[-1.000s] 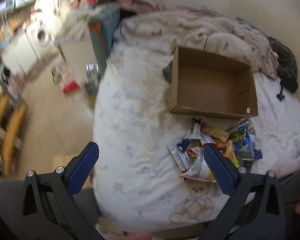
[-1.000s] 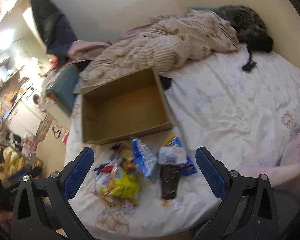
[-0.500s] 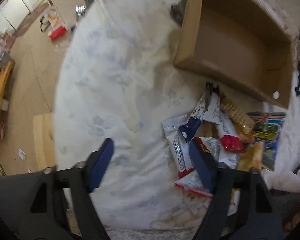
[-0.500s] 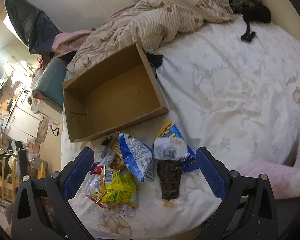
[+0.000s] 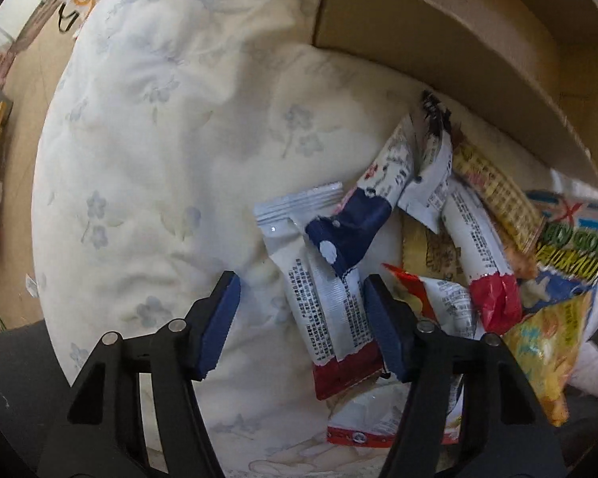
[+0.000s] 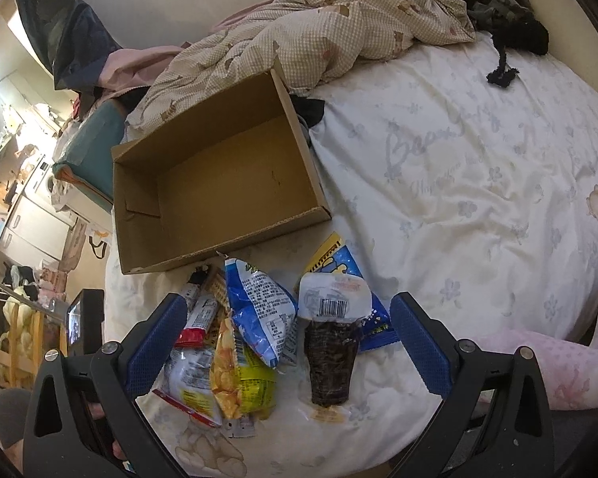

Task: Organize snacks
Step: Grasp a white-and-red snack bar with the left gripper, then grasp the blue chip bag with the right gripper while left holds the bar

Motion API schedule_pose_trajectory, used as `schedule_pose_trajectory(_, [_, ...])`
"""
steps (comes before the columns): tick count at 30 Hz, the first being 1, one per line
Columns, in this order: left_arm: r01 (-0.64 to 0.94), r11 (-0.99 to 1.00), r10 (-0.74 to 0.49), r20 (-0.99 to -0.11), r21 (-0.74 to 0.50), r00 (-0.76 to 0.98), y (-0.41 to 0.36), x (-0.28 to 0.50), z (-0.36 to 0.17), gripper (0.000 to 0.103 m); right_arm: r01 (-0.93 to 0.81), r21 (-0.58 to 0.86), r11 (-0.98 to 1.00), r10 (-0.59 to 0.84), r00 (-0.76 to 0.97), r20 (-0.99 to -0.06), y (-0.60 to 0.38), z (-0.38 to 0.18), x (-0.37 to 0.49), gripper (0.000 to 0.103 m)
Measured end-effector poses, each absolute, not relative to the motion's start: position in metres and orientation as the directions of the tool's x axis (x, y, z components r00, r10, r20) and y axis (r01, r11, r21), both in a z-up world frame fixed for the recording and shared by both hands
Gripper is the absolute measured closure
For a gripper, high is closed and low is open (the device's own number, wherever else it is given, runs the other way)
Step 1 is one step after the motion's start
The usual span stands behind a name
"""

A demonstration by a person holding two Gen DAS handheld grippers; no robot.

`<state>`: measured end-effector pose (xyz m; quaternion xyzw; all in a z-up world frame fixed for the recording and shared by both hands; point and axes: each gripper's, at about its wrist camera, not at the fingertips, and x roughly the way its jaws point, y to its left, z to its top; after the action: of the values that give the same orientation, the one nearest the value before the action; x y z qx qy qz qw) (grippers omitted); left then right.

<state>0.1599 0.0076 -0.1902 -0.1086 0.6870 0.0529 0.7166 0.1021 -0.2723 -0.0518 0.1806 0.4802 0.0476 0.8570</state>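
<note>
Brown cardboard box [image 6: 219, 183], blue-flowered cream sheet [image 6: 458, 183], yellow snack bag [image 6: 241, 378]

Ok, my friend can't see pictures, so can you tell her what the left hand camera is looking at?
The open left gripper hangs low over a white and red snack packet at the edge of a pile of snacks on a flowery white bedsheet. A cardboard box sits just behind the pile.

Matt brown cardboard box [image 6: 219, 183], glossy plastic snack wrappers [image 5: 378, 279], soft printed cloth bedsheet [image 6: 458, 167].
</note>
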Motion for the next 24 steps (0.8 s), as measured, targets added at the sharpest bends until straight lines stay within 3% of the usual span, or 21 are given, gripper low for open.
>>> schedule_pose_trajectory(2, [-0.210, 0.975, -0.062, -0.997, -0.072, 0.055, 0.002, 0.161, -0.191, 0.043, 0.090, 0.351, 0.932, 0.253, 0.532, -0.808, -0.270, -0.053, 0.103, 0.000])
schedule_pose_trajectory(4, [-0.206, 0.977, -0.049, -0.997, -0.060, 0.056, 0.001, 0.161, -0.189, 0.055, 0.085, 0.349, 0.933, 0.254, 0.531, -0.809, -0.268, -0.053, 0.104, 0.000])
schedule_pose_trajectory(5, [-0.205, 0.978, -0.034, -0.998, -0.044, 0.054, 0.001, 0.159, -0.190, 0.066, 0.081, 0.343, 0.936, 0.251, 0.532, -0.809, -0.267, -0.053, 0.104, 0.000])
schedule_pose_trajectory(8, [-0.202, 0.979, -0.029, -0.999, -0.037, 0.045, 0.004, 0.156, -0.189, 0.075, 0.075, 0.318, 0.945, 0.229, 0.543, -0.808, -0.264, -0.051, 0.104, 0.000])
schedule_pose_trajectory(17, [-0.178, 0.983, 0.042, -0.998, 0.032, 0.056, 0.028, 0.141, -0.151, 0.076, 0.067, 0.336, 0.940, 0.248, 0.544, -0.802, -0.265, -0.051, 0.103, 0.000])
schedule_pose_trajectory(24, [-0.084, 0.996, 0.012, -0.988, -0.001, 0.157, 0.027, 0.139, -0.089, 0.076, 0.064, 0.363, 0.930, 0.273, 0.541, -0.796, -0.264, -0.051, 0.102, 0.000])
